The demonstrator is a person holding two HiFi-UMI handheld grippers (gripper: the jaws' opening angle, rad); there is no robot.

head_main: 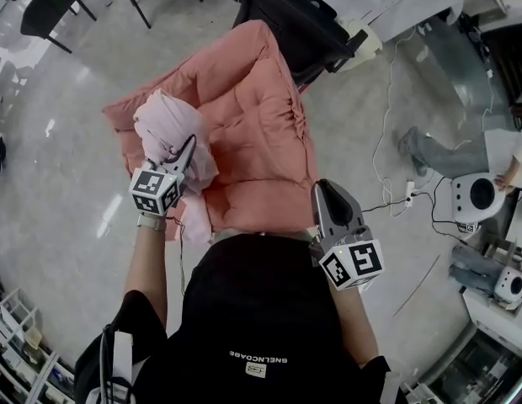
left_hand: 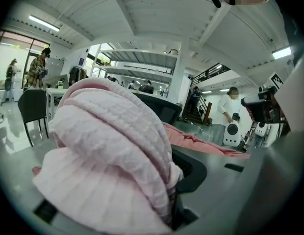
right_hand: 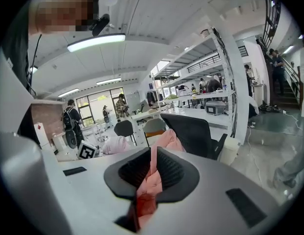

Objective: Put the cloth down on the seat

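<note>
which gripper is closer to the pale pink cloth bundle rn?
Left. The left gripper is clamped on the pale pink cloth, over the left side of the salmon cover. The right gripper is apart from it, pinching that cover's near right corner.

The left gripper (left_hand: 175,187) is seen closed on a pale pink cloth (left_hand: 108,146). The cloth is bunched in ribbed folds and heaped over the jaws, so that only one black pad (left_hand: 193,170) is left showing (the other is buried under the fabric). Just behind the cloth a salmon-pink cover (left_hand: 203,140) is draped, and a dark chair back (left_hand: 162,110) is seen above it. A black chair (left_hand: 33,107) is stood at the far left.
</note>
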